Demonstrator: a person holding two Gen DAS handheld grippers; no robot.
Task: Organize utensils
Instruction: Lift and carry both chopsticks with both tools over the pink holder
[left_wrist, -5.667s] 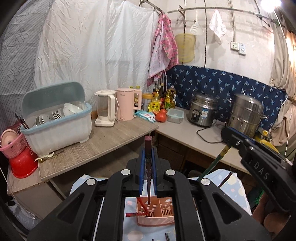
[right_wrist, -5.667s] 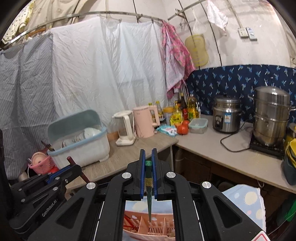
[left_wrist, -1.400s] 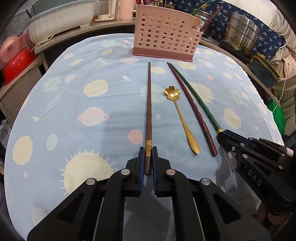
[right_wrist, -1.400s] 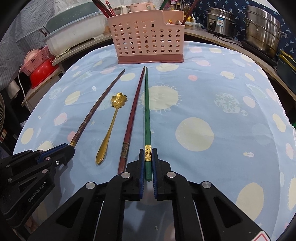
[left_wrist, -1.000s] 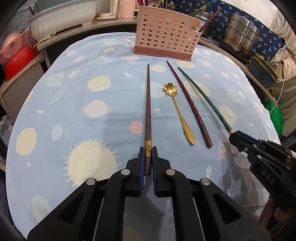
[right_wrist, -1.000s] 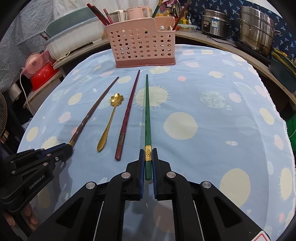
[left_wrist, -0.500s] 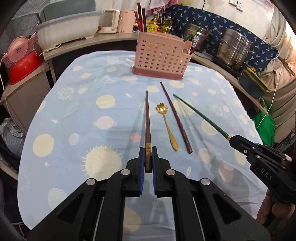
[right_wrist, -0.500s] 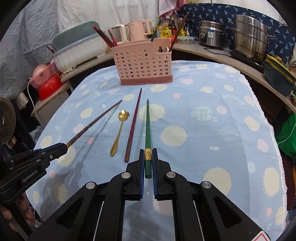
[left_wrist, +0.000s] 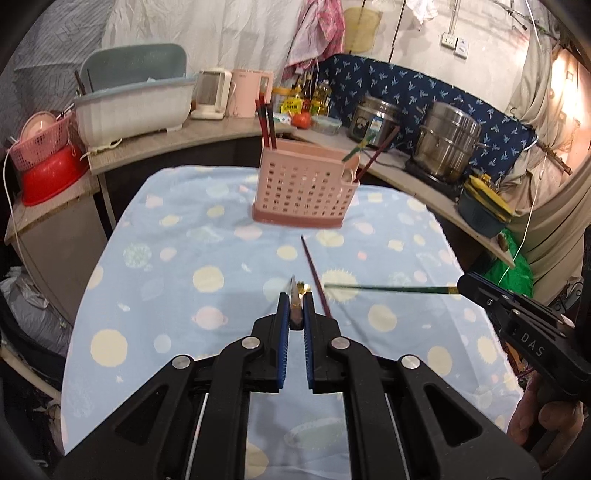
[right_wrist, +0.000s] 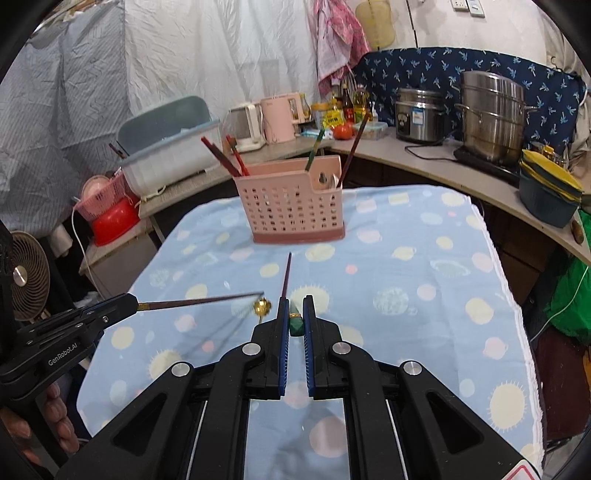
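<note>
The left gripper (left_wrist: 295, 312) has its two blue-lined fingers pressed on the thick end of a brown chopstick (left_wrist: 294, 306), which is held in the air above the table and points forward, toward the basket. In the right wrist view the same brown chopstick (right_wrist: 201, 302) comes out from the left gripper (right_wrist: 127, 301) almost level, with its tip near the flower head of a golden spoon (right_wrist: 261, 306). The right gripper (right_wrist: 294, 314) is closed narrow on the thick end of a green chopstick (right_wrist: 295, 323), and in the left wrist view this green chopstick (left_wrist: 388, 288) stretches out level from the right gripper (left_wrist: 466, 285) over the cloth. Between the two grippers a dark red chopstick (left_wrist: 315, 275) lies on the blue tablecloth (left_wrist: 177, 266) with planets and suns printed on it, and the golden spoon lies just beside it, mostly hidden behind the fingers. Farther away stands a pink perforated utensil basket (left_wrist: 304, 186) on the cloth; red chopsticks (left_wrist: 266, 123) stand in its left part, and one green and one dark chopstick lean out at its right part
</note>
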